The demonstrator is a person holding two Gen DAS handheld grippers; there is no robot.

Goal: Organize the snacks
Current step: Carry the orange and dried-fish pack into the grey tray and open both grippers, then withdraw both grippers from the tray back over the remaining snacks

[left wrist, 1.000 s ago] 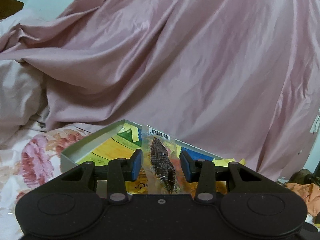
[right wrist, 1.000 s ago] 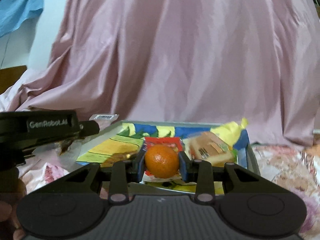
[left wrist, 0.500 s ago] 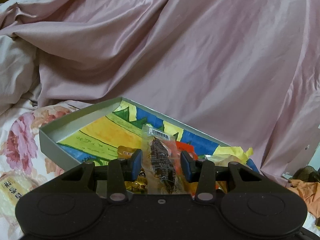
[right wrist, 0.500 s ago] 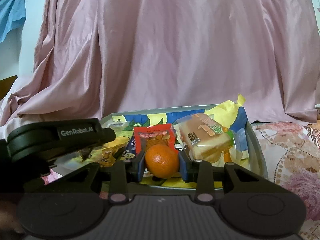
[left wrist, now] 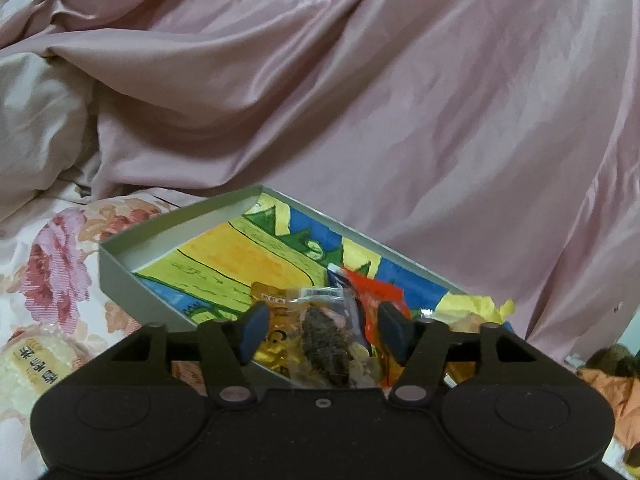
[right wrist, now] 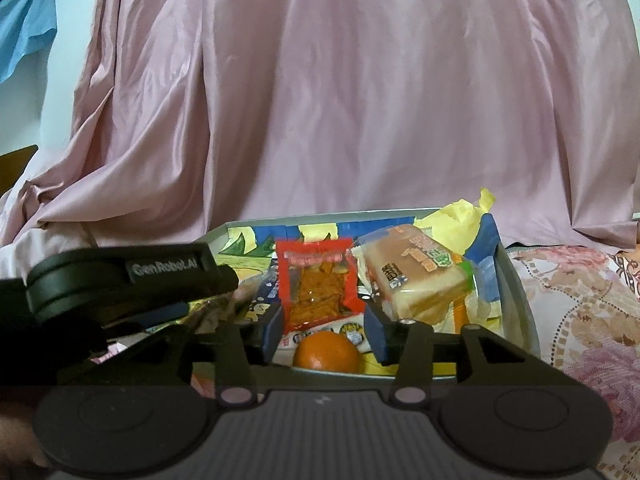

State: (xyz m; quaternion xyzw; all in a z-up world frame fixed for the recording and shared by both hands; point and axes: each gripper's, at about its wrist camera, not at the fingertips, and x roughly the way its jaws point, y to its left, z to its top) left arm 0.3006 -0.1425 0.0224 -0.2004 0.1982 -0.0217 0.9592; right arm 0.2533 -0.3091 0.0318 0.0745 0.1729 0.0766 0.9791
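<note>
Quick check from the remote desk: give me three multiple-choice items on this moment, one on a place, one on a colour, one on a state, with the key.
1. Where is the round orange fruit?
A. in the grey cardboard box
B. on the floral bedsheet
C. on the pink satin drape

2. What colour borders the snack packet standing behind the fruit?
A. green
B. red
C. purple

3. How do the right gripper pads stand to the fruit?
A. pressed on it
B. clear of it
C. out of view

Key: 1 A, it lies inside the box walls; 2 B, a red frame surrounds the clear window; 3 B, the jaws are opening, with gaps either side of the fruit.
</note>
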